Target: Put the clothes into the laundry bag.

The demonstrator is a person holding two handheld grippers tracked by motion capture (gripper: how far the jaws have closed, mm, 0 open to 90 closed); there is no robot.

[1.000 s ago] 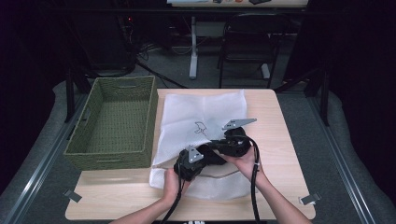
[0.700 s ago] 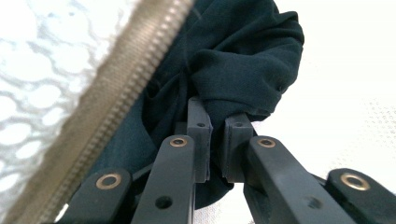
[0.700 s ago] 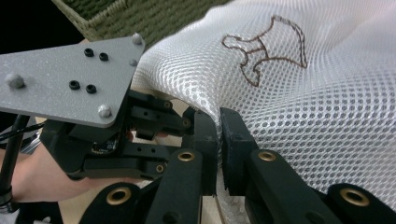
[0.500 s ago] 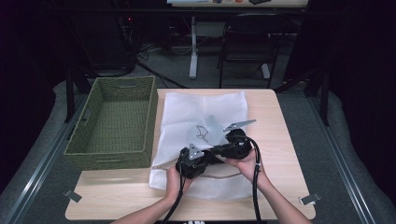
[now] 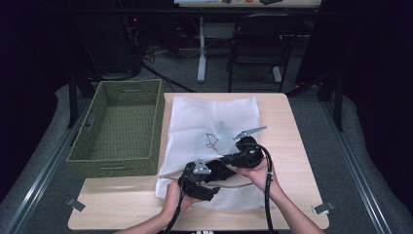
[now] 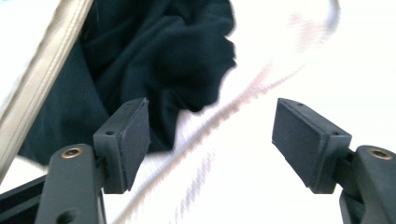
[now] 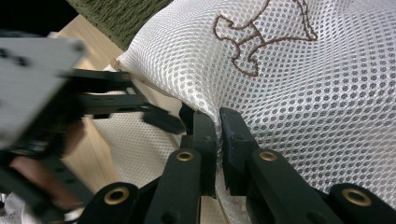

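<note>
White mesh laundry bag (image 5: 214, 126), one, pinched by the right gripper (image 7: 217, 122); left gripper (image 6: 210, 140), jaws spread, faces one dark garment (image 6: 159, 60).

My left gripper (image 7: 42, 107) is blurring in my right gripper view, and my hands are hiding the mesh bag's (image 5: 214, 122) near edge.

2 black claws (image 5: 221, 168) (brass screws, grey plates), trailing black cables.

High view overhead, facing forward-down; gripper views close on mesh bag (image 7: 299, 70), shared.
</note>
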